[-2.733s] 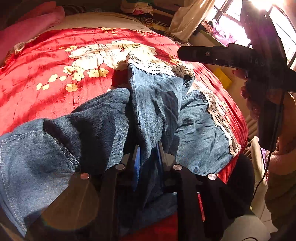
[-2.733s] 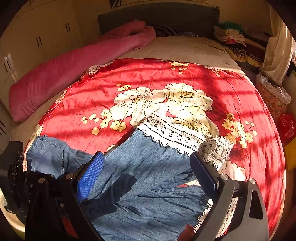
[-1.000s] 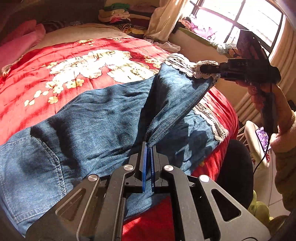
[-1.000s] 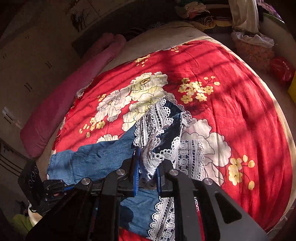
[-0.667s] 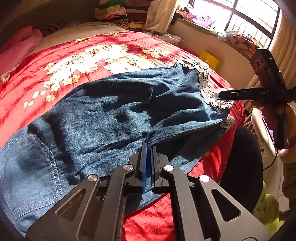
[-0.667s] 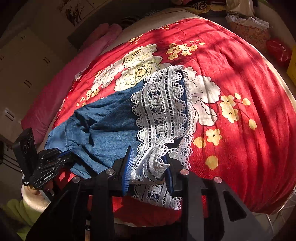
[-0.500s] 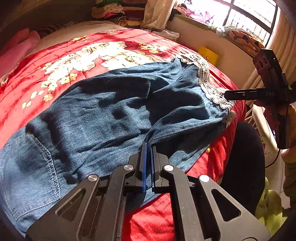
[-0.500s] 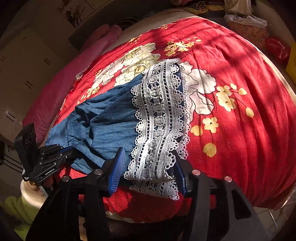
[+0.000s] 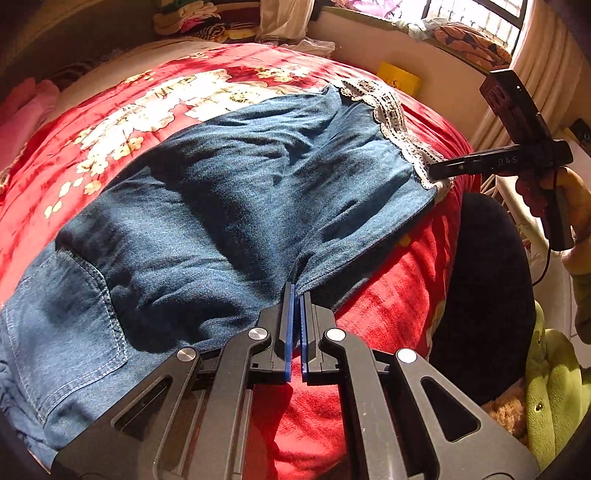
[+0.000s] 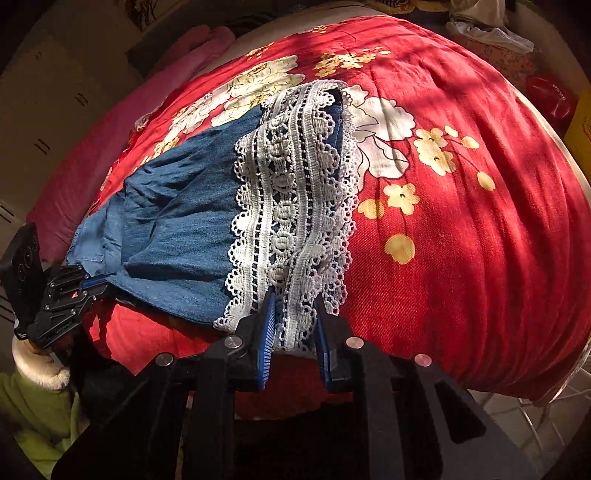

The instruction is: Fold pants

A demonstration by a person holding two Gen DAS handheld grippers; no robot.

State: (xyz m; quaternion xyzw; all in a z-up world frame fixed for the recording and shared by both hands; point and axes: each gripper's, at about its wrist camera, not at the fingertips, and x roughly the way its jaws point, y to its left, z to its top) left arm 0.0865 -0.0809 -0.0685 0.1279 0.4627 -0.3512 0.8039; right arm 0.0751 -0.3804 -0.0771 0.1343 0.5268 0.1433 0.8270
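Blue denim pants [image 9: 229,192] with white lace cuffs [image 10: 295,206] lie folded lengthwise, one leg over the other, across a red floral bedspread [image 10: 461,184]. My left gripper [image 9: 295,291] is shut on the denim's near edge by the crotch. My right gripper [image 10: 293,314] holds the lace cuff ends between its blue pads [image 10: 267,321], jaws slightly apart around the bunched lace at the bed's edge. The right gripper [image 9: 439,171] also shows in the left wrist view at the cuff; the left gripper [image 10: 92,284] shows in the right wrist view at the waist side.
A pink bolster [image 10: 110,147] lies along the bed's far side. Folded clothes [image 9: 199,22] are stacked by the window. A dark chair [image 9: 487,288] and a green plush toy [image 9: 554,391] stand beside the bed. A yellow box [image 9: 399,75] leans against the wall.
Both grippers took hold of the upper leg, lifted it and swung it toward the near edge; the pants now lie flat with the lace cuffs stacked. The right jaws loosened a little, then narrowed.
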